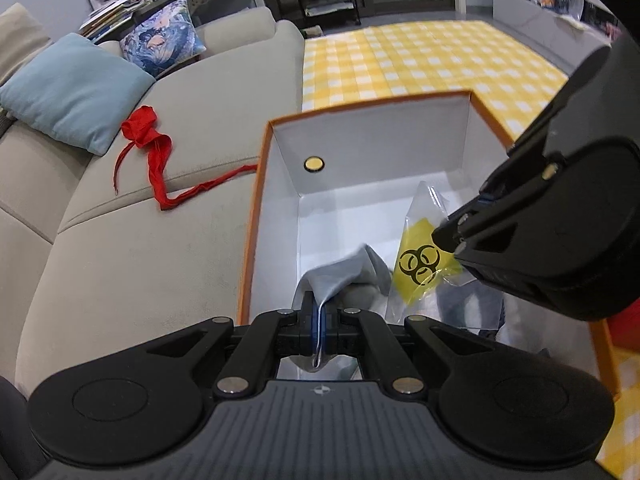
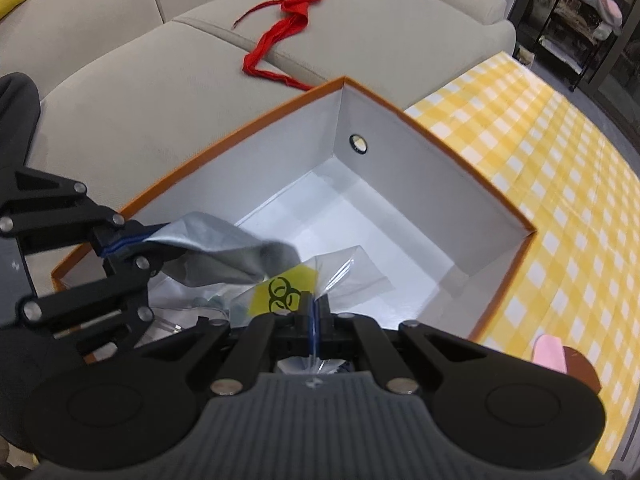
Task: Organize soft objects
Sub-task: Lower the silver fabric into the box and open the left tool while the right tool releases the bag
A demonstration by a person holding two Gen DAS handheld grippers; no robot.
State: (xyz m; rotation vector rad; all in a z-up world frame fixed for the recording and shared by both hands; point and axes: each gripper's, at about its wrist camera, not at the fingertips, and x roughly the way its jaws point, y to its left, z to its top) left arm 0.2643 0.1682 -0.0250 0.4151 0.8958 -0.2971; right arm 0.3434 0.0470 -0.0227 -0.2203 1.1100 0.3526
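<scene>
An orange-rimmed box [image 1: 256,200] with white inside walls [image 2: 440,168] stands beside the sofa. My left gripper [image 1: 318,316] is shut on a grey cloth [image 1: 344,276] and holds it over the box; this cloth also shows in the right wrist view [image 2: 224,252]. My right gripper [image 2: 314,312] is shut on a clear plastic bag with a yellow biohazard label [image 2: 284,290], also inside the box; the bag shows in the left wrist view too [image 1: 420,268]. A red cloth strip [image 1: 154,152] lies on the sofa seat, its end reaching the box's rim.
The beige sofa [image 1: 140,248] carries a light blue cushion [image 1: 72,92] and a patterned blue cushion [image 1: 164,36]. A yellow checked mat [image 1: 420,60] covers the floor right of the box. A pink item [image 2: 550,352] lies on the mat.
</scene>
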